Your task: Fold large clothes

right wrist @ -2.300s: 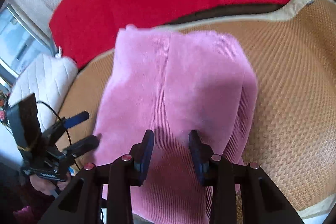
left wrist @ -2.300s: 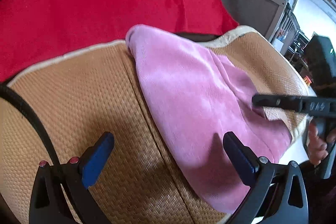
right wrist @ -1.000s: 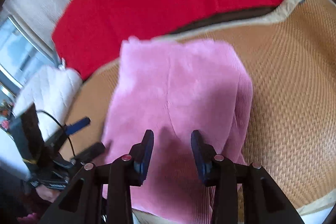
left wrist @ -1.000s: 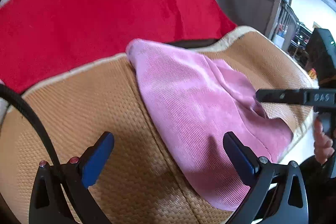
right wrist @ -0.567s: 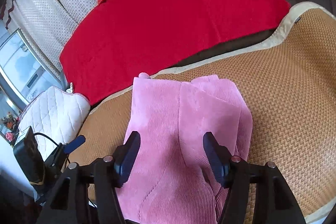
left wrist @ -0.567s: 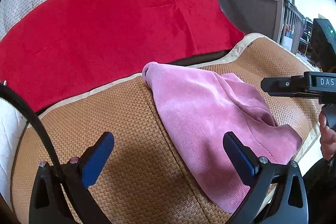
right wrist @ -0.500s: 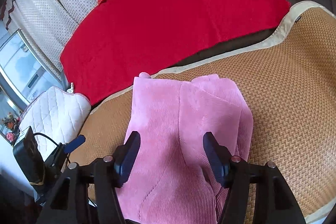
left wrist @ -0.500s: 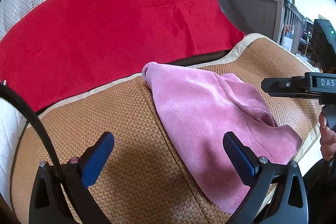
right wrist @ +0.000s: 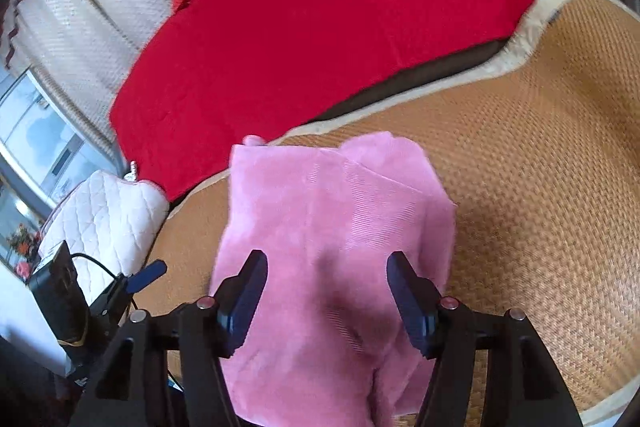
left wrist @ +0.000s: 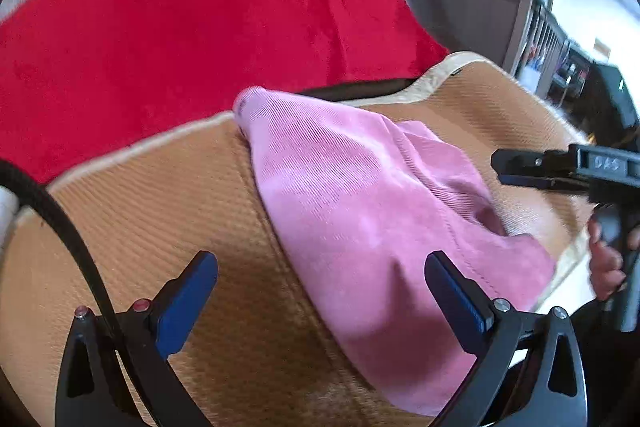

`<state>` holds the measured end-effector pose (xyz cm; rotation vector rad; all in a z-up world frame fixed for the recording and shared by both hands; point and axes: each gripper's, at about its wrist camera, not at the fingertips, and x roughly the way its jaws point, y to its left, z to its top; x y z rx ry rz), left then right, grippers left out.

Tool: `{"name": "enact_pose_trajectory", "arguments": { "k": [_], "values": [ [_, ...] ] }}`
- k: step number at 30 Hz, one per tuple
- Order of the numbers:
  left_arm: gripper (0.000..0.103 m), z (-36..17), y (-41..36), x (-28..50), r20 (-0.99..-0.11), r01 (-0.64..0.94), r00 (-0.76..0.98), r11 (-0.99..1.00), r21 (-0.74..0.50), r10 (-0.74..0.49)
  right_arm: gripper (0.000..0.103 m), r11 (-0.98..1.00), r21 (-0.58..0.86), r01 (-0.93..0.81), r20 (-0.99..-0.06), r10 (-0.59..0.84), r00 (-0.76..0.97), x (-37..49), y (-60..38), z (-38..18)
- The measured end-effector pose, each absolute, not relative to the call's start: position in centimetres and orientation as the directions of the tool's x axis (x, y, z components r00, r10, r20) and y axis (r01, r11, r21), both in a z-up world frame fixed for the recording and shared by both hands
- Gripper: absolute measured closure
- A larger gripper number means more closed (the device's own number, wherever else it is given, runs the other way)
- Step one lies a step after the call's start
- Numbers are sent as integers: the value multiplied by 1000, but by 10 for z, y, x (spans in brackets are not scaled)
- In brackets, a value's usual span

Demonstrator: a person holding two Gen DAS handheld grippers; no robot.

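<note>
As folded, garment [right wrist: 332,227] lies lengthwise.

One folded pink garment [right wrist: 332,227], one woven mat [right wrist: 540,187], one red blanket [right wrist: 320,7], one quilted white cushion [right wrist: 104,219] at left — and two grippers, left gripper [left wrist: 320,291], right gripper [right wrist: 328,295].

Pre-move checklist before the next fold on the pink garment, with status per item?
1. Left tongs open and empty: ok.
2. Right tongs open, nothing clamped: ok.
3. Pink garment lies on the woven mat, already folded at least once: ok.
4. Near edge of the garment on the mat: not ok, it appears to hang over the mat's front edge.
5. Surface flat: not ok, a raised pucker shows on the right side.
6. Garment clear of the red blanket: ok, though its far corner reaches the mat's border.
</note>
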<state>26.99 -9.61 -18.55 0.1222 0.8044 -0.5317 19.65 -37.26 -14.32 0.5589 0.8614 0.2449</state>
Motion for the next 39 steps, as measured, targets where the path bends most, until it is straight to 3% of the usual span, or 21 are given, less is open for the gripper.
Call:
{"name": "enact_pose_trajectory", "arguments": {
  "k": [8,16,18,20,24,27,30,32,35,39],
  "values": [
    [0,-198,-94,286,-734,489,462,833,-259,-498,37,790,607,82,-639,425,641,194,-405,-159],
    [0,-205,-106,288,-755,455,497,869,-193,-428,38,829,559,-19,-584,410,701,198,-386,-139],
    [0,-207,-110,288,-765,456,506,877,-154,-397,46,842,539,-28,-599,406,690,211,-376,-139],
    [0,-213,-115,289,-778,460,509,880,-116,-368,61,847,532,-7,-637,405,656,227,-369,-146],
    [0,-220,-115,293,-783,472,477,868,-155,-400,64,860,505,75,-746,392,538,256,-360,-181],
    [0,-218,-109,295,-781,458,461,867,-198,-422,64,842,534,79,-733,415,539,257,-362,-179],
    [0,-214,-101,294,-763,458,465,859,-227,-449,60,798,596,84,-687,453,569,249,-375,-172],
    [0,-210,-93,292,-744,467,449,840,-277,-494,44,786,612,90,-662,447,601,239,-387,-166],
    [0,-211,-85,296,-718,471,402,801,-370,-568,35,759,642,104,-639,456,620,229,-405,-166],
    [0,-217,-82,301,-714,460,346,773,-436,-609,34,717,685,127,-638,507,579,226,-417,-178]
  ]
}}
